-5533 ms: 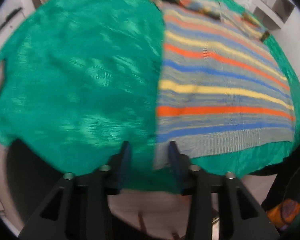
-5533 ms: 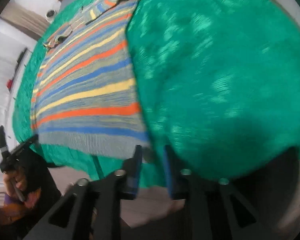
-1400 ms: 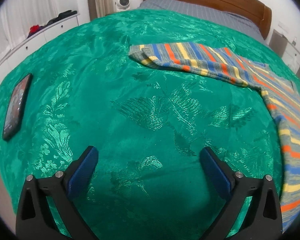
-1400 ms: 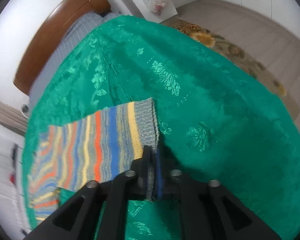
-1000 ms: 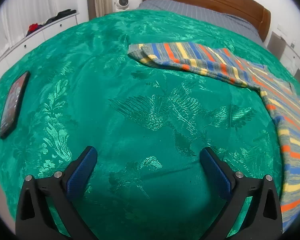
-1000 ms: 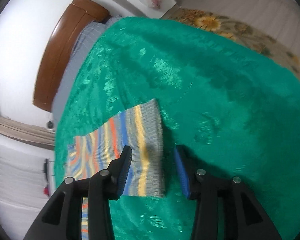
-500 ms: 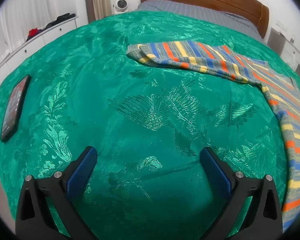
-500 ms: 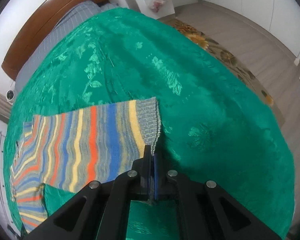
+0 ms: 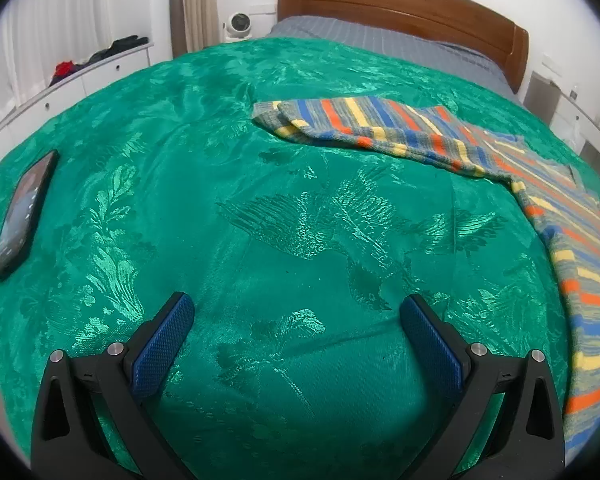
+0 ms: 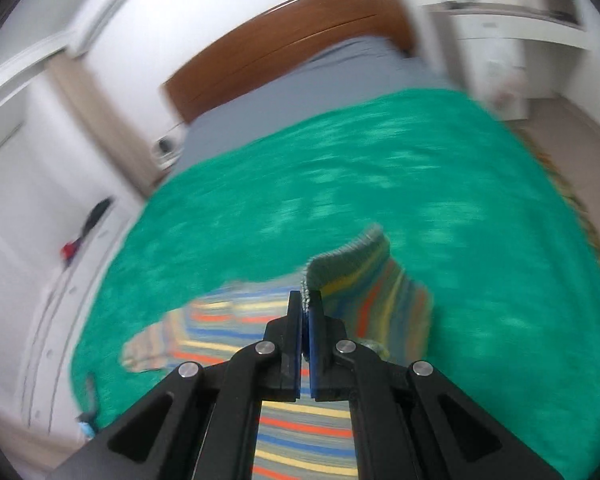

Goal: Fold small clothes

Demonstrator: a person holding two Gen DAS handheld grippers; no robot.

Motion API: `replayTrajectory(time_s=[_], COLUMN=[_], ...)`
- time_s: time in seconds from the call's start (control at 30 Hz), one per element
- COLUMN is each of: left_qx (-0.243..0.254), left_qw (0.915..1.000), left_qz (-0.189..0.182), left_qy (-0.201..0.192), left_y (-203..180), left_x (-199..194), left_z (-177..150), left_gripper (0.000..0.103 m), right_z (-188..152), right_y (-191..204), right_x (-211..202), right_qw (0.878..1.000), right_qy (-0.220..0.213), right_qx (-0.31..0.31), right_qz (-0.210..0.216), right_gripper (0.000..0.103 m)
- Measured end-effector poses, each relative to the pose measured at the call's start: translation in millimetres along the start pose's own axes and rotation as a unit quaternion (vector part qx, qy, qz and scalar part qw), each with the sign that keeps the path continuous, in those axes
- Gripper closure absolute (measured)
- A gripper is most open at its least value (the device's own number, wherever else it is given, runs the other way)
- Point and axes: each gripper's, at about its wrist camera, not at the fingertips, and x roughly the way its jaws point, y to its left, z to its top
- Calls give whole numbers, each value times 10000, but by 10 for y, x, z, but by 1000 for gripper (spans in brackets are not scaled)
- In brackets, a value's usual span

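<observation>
— Right gripper is clamped on the cuff of the sweater's right sleeve, the knit pinched between its pads and lifted off the bed. Which step is this?

— The sleeve fold, I'd say. That sleeve is up in the air at about 1 o'clock from the gripper, while the sweater's body lies flat below it, towards 6 o'clock.

— And the left gripper?

— Wide open, nothing between its pads, hovering over bare bedspread. In its view the other sleeve lies stretched out at 12 to 1 o'clock, and the body runs down the edge at 3 to 4 o'clock. A phone sits at 9 o'clock, well apart.

— What does the next move ask for?

— Probably carrying the cuff across the body and laying it down flat before letting go, without dragging the body out of line. The left gripper looks free to take the far sleeve in the same way.
</observation>
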Motion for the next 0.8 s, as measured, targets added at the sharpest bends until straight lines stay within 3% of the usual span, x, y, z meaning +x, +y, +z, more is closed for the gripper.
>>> replayTrajectory(time_s=[0.1,0.23,0.27,0.33,0.43,0.5,0.67,0.8], left_qx=[2,8,11,16,21,24,46,50], left_qw=[10000,10000,10000,10000,10000,10000,9999,9999], left_qz=[-13,-11,-8,-2,9,18,60,68], left_qy=[-16,-35,-42,-56,-71,-81,-102,-114], left_y=[0,-3,-5,-8,-16,-21,-32,-35], left_x=[-1,1,2,0,0,1,10,11], left_z=[0,-7,-9,-15,-17,-18,-21,-22], left_gripper=[0,0,0,0,0,0,0,0], right_z=[-33,-214,-279,-456,-706,-762,-912,-1185], right_y=[494,688,684,662,543,436,-148,-941], right_x=[577,1241,1403,1696,1898,1860,1645,1394], right_qw=[9991,9964,9944,9861,9645,9627,9743,9729], right_qy=[322,748,898,1253,1585,1592,1579,1718], right_qx=[-216,133,309,706,1306,1293,1270,1535], right_qz=[145,364,471,829,1658,1766,980,-190], right_gripper=[102,97,94,63,57,55,55,55])
